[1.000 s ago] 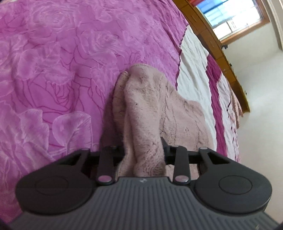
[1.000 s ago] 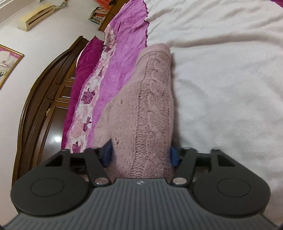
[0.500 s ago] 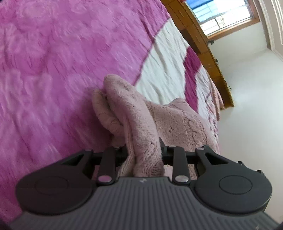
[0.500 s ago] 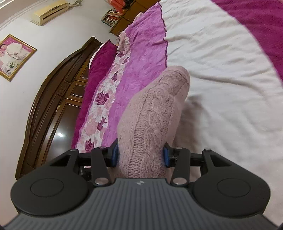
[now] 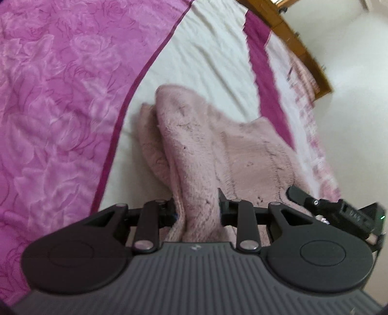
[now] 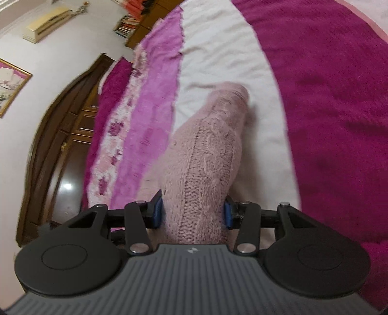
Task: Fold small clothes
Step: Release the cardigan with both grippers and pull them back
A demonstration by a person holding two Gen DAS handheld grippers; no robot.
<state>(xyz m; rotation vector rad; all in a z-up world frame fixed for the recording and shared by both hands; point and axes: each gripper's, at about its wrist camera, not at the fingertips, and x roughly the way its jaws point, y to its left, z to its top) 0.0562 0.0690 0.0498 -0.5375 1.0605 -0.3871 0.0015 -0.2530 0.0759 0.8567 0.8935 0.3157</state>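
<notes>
A small pale pink knitted sweater (image 5: 218, 150) hangs over the bed. My left gripper (image 5: 196, 208) is shut on a bunched edge of it, the fuzzy inner side facing the camera. My right gripper (image 6: 192, 213) is shut on another part of the same sweater (image 6: 208, 157), whose cable-knit side drapes down toward the white stripe of the bedspread. The right gripper also shows at the right edge of the left wrist view (image 5: 339, 210), close beside the left one. The fingertips are hidden by the cloth.
The bed has a bedspread with pink rose-patterned (image 5: 55, 109), white (image 5: 206, 53) and magenta (image 6: 327, 84) stripes. A wooden bed frame (image 5: 298, 43) runs along the far edge. A dark wooden wardrobe (image 6: 60, 150) and a wall air conditioner (image 6: 46, 20) stand beyond the bed.
Both grippers have carried the sweater sideways across the bed, from the pink stripe to over the white stripe. The right gripper has come into the left wrist view. Both stay shut on the sweater.
</notes>
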